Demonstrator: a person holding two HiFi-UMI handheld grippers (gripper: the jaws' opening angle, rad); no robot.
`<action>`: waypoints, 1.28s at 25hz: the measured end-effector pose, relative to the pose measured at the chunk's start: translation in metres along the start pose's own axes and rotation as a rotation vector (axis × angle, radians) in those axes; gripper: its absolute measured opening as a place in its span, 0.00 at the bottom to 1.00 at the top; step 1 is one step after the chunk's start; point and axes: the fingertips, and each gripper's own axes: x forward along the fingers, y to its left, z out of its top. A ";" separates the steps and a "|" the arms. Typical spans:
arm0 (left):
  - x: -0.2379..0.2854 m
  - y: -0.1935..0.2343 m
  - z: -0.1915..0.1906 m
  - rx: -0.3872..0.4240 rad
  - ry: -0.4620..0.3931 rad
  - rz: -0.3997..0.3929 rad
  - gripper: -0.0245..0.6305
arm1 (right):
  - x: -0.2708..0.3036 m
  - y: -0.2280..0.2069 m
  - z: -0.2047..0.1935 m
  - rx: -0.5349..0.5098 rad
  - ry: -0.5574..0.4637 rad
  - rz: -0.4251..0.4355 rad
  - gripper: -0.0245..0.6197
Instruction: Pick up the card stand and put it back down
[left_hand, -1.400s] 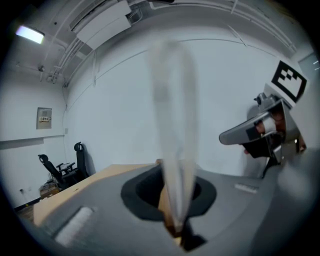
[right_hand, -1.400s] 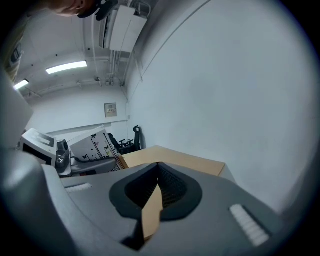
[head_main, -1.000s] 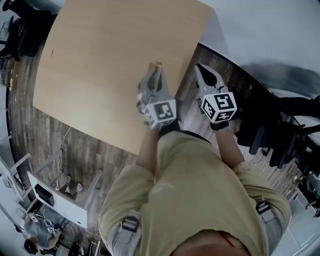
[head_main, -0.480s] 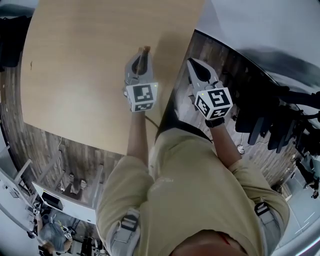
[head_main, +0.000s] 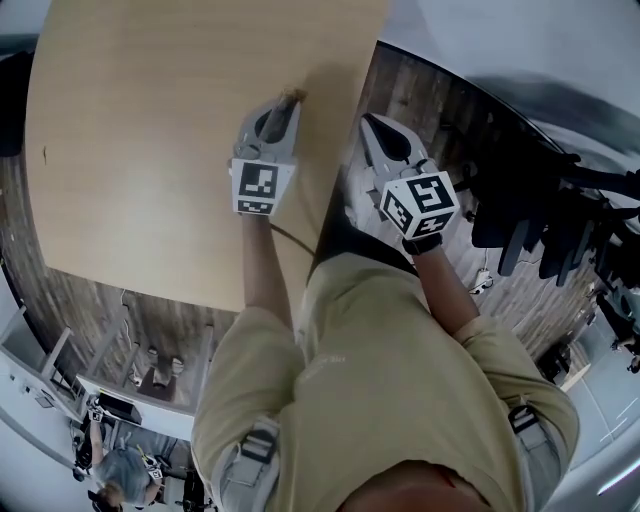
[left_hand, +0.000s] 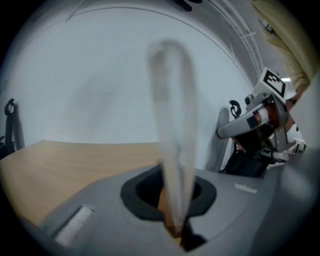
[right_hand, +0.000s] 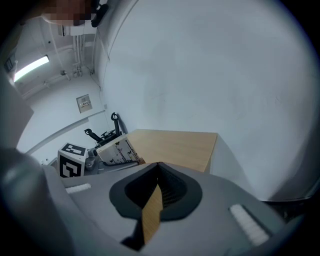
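Note:
The card stand (head_main: 291, 97) is a clear upright sheet on a small wooden foot. My left gripper (head_main: 283, 108) is shut on it over the right part of the light wooden table (head_main: 140, 150). In the left gripper view the sheet (left_hand: 172, 125) rises blurred between the jaws, and its foot is pinched low down. Whether the foot touches the table I cannot tell. The right gripper view shows the stand (right_hand: 118, 150) as a pale panel with small dark marks. My right gripper (head_main: 372, 125) hovers just past the table's right edge, shut and holding nothing.
The table's right edge (head_main: 345, 160) runs between the two grippers, with dark plank floor (head_main: 420, 100) beyond it. Black chairs (head_main: 540, 230) stand at the right. A white wall lies ahead. Shelving and another person (head_main: 110, 470) are at the lower left.
My left gripper has carried the stand leftward, further over the table, and lower. My right gripper has also sunk a little, staying beside the table's edge.

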 end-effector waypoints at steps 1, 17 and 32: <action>0.002 -0.003 -0.002 0.006 0.001 -0.030 0.07 | 0.000 -0.001 0.000 0.002 -0.002 -0.001 0.04; 0.031 -0.019 -0.047 0.042 0.091 -0.194 0.09 | -0.013 -0.016 -0.013 0.004 0.000 -0.032 0.04; -0.061 -0.043 0.006 -0.070 -0.022 0.011 0.57 | -0.097 0.027 -0.004 -0.033 -0.103 0.021 0.04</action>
